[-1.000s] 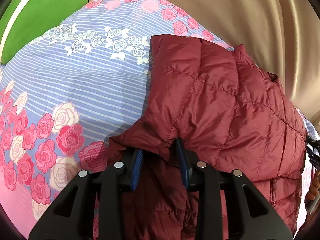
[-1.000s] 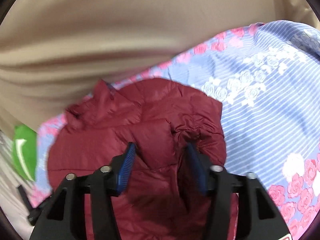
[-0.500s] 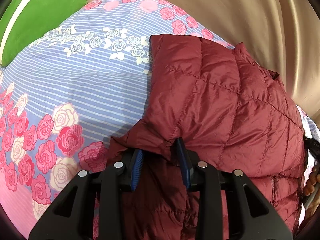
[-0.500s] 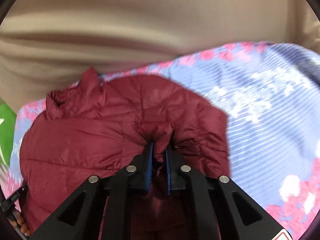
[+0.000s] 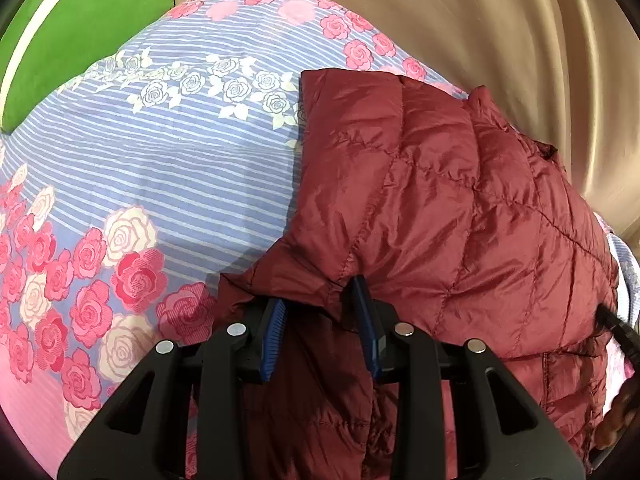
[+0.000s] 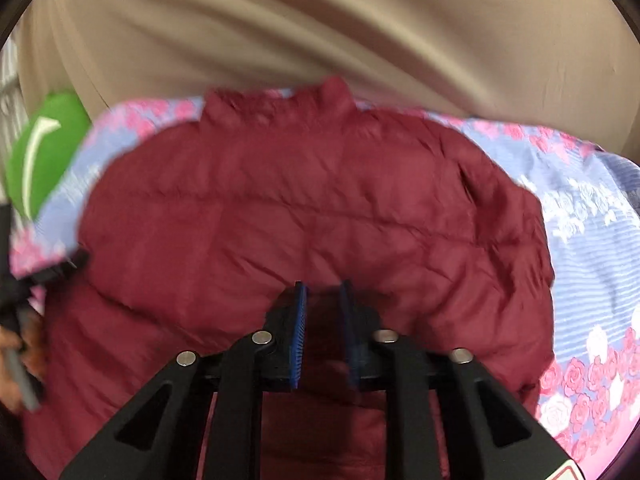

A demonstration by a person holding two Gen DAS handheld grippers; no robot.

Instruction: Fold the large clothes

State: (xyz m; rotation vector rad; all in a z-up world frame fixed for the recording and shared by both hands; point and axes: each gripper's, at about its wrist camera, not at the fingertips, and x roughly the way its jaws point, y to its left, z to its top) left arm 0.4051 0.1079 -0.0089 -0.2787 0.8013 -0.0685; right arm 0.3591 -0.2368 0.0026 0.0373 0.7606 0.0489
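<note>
Lighting's soft and even, pretty bright indoors. Left wrist view is sharp, with sheen on the maroon jacket (image 5: pixel 440 200) and a faint shadow on the bedsheet (image 5: pixel 180 168) beside it. Right wrist view is motion-blurred all over. Heavy fisheye bending, dark corners.

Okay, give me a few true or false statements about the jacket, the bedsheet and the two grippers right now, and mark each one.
1. The jacket is dark red and quilted. True.
2. It lies on a plain white sheet. False: the bedsheet is blue-striped with pink roses.
3. The left gripper has a jacket edge between its fingers. True.
4. The right gripper hangs over bare sheet. False: it is at the jacket.
5. A green cushion sits beyond the sheet. True.
</note>
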